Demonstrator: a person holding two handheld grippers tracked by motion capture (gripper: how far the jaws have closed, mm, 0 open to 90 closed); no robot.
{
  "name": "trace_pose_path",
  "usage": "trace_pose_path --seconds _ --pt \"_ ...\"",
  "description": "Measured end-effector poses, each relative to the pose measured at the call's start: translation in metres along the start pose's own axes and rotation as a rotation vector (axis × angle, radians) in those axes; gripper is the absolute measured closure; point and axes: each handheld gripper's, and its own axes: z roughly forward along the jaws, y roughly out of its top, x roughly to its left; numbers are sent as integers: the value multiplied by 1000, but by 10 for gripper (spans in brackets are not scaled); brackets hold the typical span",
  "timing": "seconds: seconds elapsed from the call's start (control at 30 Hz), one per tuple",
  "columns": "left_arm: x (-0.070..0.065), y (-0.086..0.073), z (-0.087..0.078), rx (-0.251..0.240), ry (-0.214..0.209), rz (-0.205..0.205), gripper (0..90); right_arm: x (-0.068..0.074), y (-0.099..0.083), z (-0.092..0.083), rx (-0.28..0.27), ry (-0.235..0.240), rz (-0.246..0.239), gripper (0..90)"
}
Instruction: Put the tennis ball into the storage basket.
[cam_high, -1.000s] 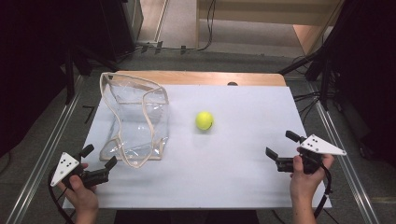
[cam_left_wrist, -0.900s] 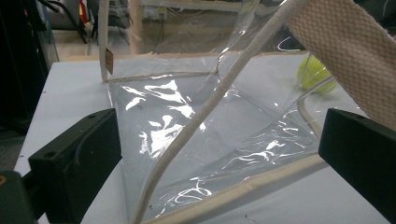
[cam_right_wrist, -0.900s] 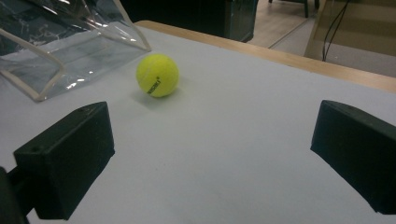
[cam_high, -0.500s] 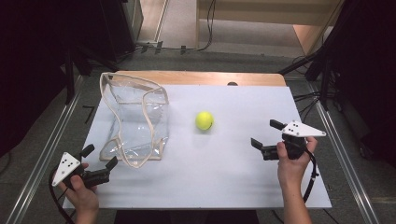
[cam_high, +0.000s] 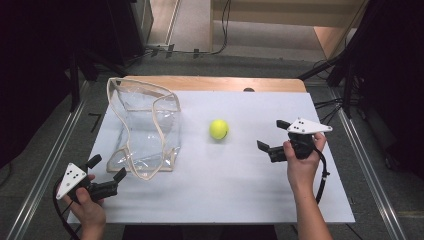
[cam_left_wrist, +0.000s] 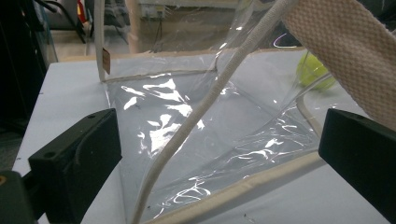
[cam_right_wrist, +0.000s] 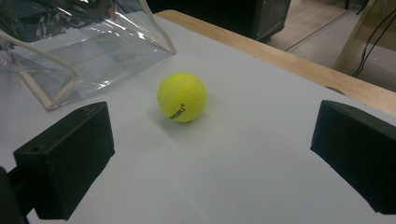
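Right gripper (cam_high: 270, 138): moved in from 4 o'clock, jaws spread, now near the yellow felt tennis ball (cam_high: 219, 129); grasp likely next.
Left gripper (cam_high: 106, 169): unmoved, jaws spread, beside the clear plastic bag with cream trim (cam_high: 145, 127).

A yellow tennis ball (cam_high: 219, 129) is sitting alone mid-counter, black lettering facing the near edge. A clear plastic bag (cam_high: 144, 127) with cream fabric trim is standing crumpled, open-topped, well apart at its left.
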Motion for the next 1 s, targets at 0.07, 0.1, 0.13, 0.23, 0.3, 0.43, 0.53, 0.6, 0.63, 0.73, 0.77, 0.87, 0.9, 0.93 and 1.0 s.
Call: trace_pose_path --seconds 0.07,0.1,0.13,0.23,0.3,0.43,0.53,0.6,0.63,0.73,0.77,0.87,0.9,0.93,1.0 --pt "0 0 0 1 -1 1 0 0 4 4 5 3 -7 0" --pt "0 0 0 1 -1 1 0 0 6 6 10 5 -10 0" --pt "0 0 0 0 -1 1 0 0 7 8 12 7 -12 0" --pt "-1 0 0 2 1 5 0 0 11 15 27 16 -20 0" --pt "-1 0 1 0 1 6 0 0 14 20 37 20 -26 0" --pt "-1 0 0 0 2 6 0 0 18 30 51 33 -28 0" --pt "-1 0 0 -1 0 6 0 1 21 37 70 43 -33 0" --pt "-1 0 0 -1 -1 4 0 2 23 42 83 49 -39 0" --pt "-1 0 0 -1 -1 4 0 2 24 45 90 54 -38 0" --pt "-1 0 0 -1 -1 5 0 3 27 52 101 63 -46 0" --pt "-1 0 0 -1 -1 5 0 3 28 55 107 64 -47 0" --pt "-1 0 0 -1 0 5 0 4 31 62 117 74 -56 0" --pt "-1 0 0 -2 1 5 0 4 32 64 124 78 -60 0" --pt "-1 0 0 -2 1 4 0 5 33 66 127 78 -61 0" --pt "-1 0 0 -1 1 5 0 4 35 70 132 85 -63 0"
